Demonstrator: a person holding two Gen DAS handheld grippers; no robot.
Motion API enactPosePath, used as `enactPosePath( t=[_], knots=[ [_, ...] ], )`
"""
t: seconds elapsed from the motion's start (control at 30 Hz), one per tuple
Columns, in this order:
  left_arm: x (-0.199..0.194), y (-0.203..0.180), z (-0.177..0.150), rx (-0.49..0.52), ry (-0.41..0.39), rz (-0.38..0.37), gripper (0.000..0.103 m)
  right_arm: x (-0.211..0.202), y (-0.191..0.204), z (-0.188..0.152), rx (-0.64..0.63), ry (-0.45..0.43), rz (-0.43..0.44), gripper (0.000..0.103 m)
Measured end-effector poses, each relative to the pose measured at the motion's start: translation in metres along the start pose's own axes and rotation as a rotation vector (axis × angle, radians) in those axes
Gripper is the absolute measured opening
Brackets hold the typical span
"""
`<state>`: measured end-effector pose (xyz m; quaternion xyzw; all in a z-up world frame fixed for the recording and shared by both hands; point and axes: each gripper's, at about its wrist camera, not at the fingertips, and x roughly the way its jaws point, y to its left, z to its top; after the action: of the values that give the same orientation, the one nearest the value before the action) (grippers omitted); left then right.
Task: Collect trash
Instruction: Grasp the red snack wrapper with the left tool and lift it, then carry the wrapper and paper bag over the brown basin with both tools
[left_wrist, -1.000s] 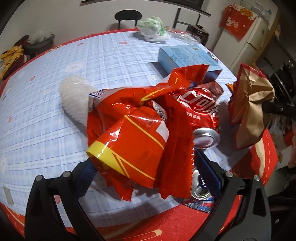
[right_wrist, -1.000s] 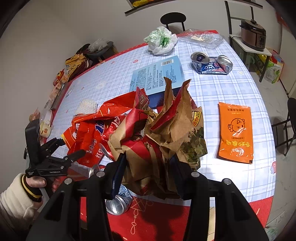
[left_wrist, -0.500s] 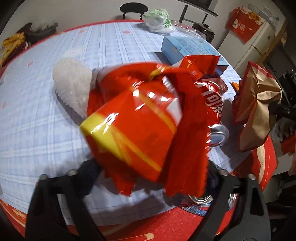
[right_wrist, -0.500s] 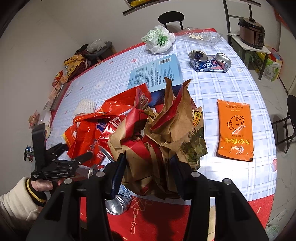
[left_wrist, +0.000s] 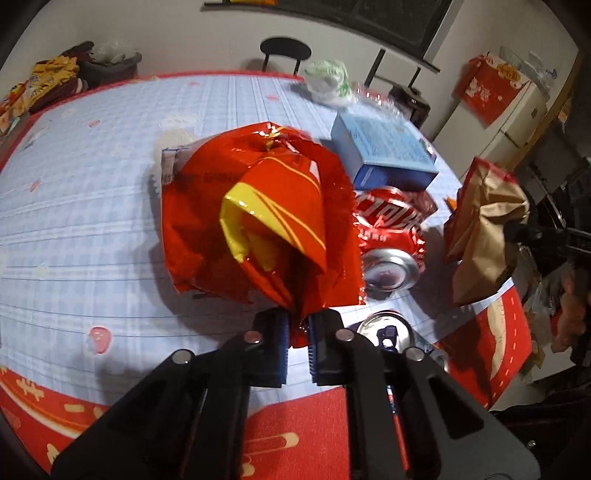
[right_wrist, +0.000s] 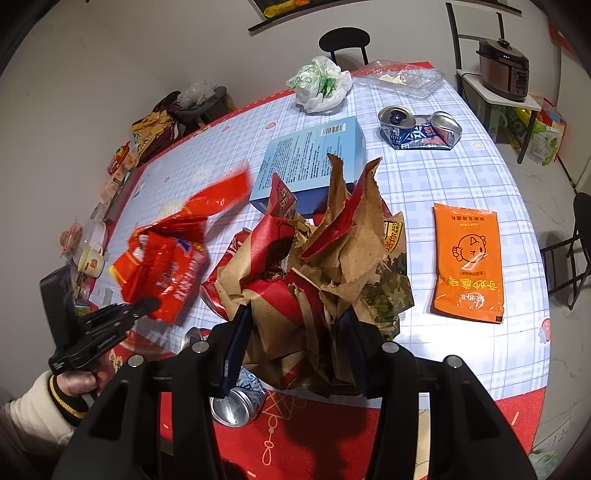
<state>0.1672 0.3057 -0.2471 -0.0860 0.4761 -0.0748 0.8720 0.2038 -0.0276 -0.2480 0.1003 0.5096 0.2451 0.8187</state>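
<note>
Covering table (right_wrist: 424, 192), blue-checked cloth (left_wrist: 92, 229)

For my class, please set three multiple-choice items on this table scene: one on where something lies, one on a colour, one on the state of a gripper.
1. Where does the blue box lie?
A. On the table, behind the held trash
B. On the floor
C. On a chair

2. What colour is the flat packet lying alone on the tablecloth?
A. Green
B. Orange
C. White

3. How is the left gripper?
A. Wide open and empty
B. Out of view
C. Shut on the red wrapper

Answers: 1 A, it rests on the checked cloth beyond the brown paper bag; 2 B, its face is plainly orange; 3 C, the wrapper's edge is pinched between the pads.
</note>
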Motion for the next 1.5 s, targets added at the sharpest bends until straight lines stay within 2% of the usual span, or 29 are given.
enactPosePath(
  t=[0.2, 0.33, 0.5, 0.67, 0.77, 1.0, 1.27, 1.5],
  knots=[
    [-0.036, -0.005, 0.006, 0.009, -0.066, 0.002, 0.011, -0.008, 0.003, -0.001, -0.007, -0.023, 0.009, 0.047],
    [-0.053, -0.024, 0.016, 0.051, -0.107, -0.029, 0.011, -0.022, 0.002, -0.002, -0.004, -0.056, -0.001, 0.047],
    [-0.055, -0.069, 0.038, 0.149, -0.130, -0.117, 0.011, -0.055, -0.017, -0.005, 0.035, -0.113, -0.048, 0.047],
    [-0.043, -0.133, 0.055, 0.268, -0.120, -0.232, 0.011, -0.106, -0.058, -0.026, 0.123, -0.197, -0.117, 0.047],
    [-0.029, -0.184, 0.060, 0.345, -0.086, -0.302, 0.011, -0.139, -0.091, -0.046, 0.187, -0.245, -0.182, 0.047],
    [0.008, -0.300, 0.043, 0.497, -0.007, -0.397, 0.011, -0.209, -0.180, -0.101, 0.347, -0.337, -0.284, 0.047],
    [0.060, -0.425, 0.012, 0.540, 0.112, -0.421, 0.012, -0.268, -0.290, -0.148, 0.426, -0.364, -0.319, 0.047],
    [0.124, -0.508, -0.010, 0.542, 0.283, -0.386, 0.012, -0.291, -0.361, -0.167, 0.469, -0.356, -0.316, 0.047]
  ],
)
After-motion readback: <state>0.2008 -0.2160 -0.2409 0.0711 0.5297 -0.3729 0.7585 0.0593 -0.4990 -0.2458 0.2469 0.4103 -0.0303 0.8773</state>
